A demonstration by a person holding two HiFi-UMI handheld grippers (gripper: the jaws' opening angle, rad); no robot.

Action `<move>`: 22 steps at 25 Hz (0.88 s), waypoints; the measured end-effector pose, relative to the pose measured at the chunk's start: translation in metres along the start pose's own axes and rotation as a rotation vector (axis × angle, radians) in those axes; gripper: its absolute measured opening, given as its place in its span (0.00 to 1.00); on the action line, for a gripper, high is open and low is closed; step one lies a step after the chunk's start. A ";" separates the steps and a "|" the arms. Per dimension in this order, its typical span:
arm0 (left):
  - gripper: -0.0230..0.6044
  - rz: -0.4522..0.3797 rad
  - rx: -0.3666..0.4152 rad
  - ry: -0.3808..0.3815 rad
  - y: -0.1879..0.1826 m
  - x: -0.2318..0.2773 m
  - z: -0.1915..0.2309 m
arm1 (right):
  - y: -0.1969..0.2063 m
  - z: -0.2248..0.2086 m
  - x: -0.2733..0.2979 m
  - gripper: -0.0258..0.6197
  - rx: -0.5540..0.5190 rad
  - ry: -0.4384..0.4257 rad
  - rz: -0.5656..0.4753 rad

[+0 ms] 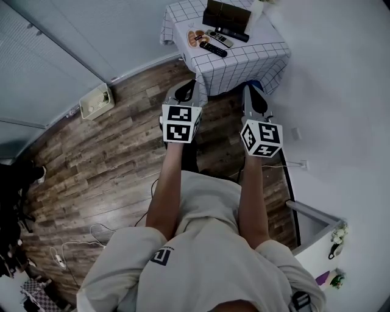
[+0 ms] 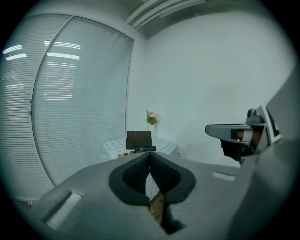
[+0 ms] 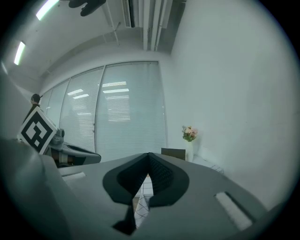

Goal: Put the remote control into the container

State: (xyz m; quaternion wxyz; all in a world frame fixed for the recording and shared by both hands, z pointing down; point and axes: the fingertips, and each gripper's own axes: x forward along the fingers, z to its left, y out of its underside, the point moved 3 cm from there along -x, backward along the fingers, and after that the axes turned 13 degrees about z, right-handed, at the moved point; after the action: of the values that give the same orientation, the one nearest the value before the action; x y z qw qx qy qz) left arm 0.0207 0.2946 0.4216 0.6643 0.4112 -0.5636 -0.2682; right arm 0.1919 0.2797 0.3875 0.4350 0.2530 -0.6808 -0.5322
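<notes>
1. Wood-plank floor [image 1: 103, 158] fills the left and middle of the head view, with a white wall [image 1: 341, 91] at the right.
2. Person in a pale shirt [image 1: 201, 256] takes up the lower middle, both arms stretched toward the top of the frame.
3. Bench [image 1: 256, 58] under a checked cloth stands at top centre.
4. Left tongs [image 1: 186, 86] and right tongs [image 1: 251, 90] sit side by side just under the bench's near edge in the frame. Each pair is closed, with nothing between the pads.
5. Dark container [image 1: 228, 13] stands upright at the top edge of the bench.
6. Black remote control [image 1: 213, 49] lies on the cloth near the container, beside a grey remote [image 1: 219, 38].
</notes>
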 end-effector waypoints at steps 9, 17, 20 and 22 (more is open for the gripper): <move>0.04 -0.016 0.039 0.031 -0.054 0.048 0.011 | -0.034 -0.037 0.034 0.04 0.029 -0.001 -0.024; 0.04 -0.044 0.016 0.092 -0.097 0.096 0.030 | -0.066 -0.062 0.065 0.04 0.013 0.042 -0.046; 0.04 -0.044 -0.009 0.107 -0.105 0.119 0.042 | -0.069 -0.070 0.086 0.04 0.006 0.048 -0.009; 0.04 -0.027 -0.013 0.124 -0.110 0.133 0.050 | -0.071 -0.075 0.101 0.04 -0.002 0.040 0.021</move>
State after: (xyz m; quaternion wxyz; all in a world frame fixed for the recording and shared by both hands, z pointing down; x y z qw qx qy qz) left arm 0.0133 0.1166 0.4002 0.6970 0.4303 -0.5141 -0.2546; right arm 0.1980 0.1386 0.3577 0.4545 0.2560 -0.6738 -0.5233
